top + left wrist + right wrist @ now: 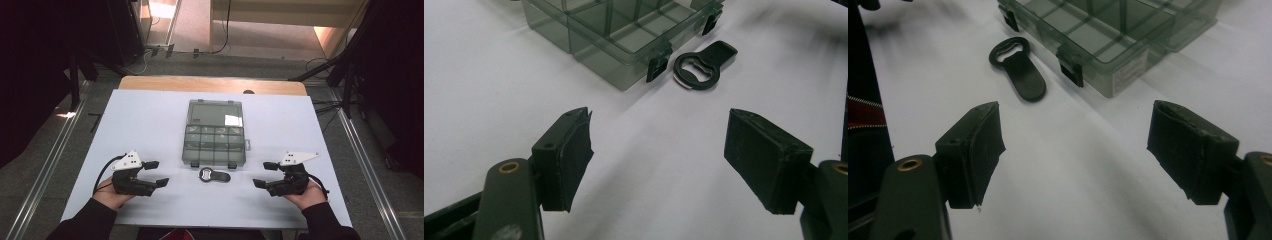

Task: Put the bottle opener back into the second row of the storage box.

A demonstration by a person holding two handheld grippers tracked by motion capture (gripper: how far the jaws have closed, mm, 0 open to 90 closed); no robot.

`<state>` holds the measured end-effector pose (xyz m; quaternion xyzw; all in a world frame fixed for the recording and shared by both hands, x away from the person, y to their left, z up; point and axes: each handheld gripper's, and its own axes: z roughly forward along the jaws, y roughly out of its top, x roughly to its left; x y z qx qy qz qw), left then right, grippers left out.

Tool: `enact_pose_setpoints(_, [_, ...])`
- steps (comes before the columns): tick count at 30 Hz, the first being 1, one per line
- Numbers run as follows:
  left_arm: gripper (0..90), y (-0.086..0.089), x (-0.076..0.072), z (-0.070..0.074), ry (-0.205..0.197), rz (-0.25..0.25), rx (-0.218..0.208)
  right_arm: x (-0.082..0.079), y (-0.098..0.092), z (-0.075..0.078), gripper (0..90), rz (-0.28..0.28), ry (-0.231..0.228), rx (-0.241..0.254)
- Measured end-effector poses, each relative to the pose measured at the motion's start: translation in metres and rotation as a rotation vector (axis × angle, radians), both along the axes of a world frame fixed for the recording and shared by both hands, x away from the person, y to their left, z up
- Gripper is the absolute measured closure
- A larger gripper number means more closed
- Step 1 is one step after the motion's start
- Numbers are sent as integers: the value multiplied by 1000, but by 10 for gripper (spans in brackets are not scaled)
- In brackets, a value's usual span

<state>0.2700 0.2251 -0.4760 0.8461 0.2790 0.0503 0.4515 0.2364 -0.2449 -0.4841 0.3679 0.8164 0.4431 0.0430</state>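
Here the bench [150, 120] carries the open compartment box [214, 132] in the middle, and your left tool [156, 173] and right tool [264, 174] wait wide, empty, flanking the bottle opener [214, 175] just before it, probably for easy reach.

On the table [150, 115] in front of me, the compartment box [214, 145] sits at the middle with its lid [215, 113] lying open behind it, toward the far edge. The bottle opener [214, 175] lies just before the box's near wall, apart from it, between its two latches. My left gripper [156, 173] rests to the left of the opener and my right gripper [265, 174] to its right, each well apart from it, jaws pointing inward.
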Motion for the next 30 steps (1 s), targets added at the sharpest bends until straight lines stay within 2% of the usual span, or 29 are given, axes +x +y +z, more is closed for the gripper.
enact_pose_setpoints(6, [268,0,0,0,-2,1,2,6,6,3,239,66,-3,4])
enact_pose_setpoints(15, [269,0,0,0,-1,2,0,15,16,9,241,124,-4,2])
enact_pose_setpoints(30, [268,1,1,0,4,1,3,27,31,22,243,175,2,-7])
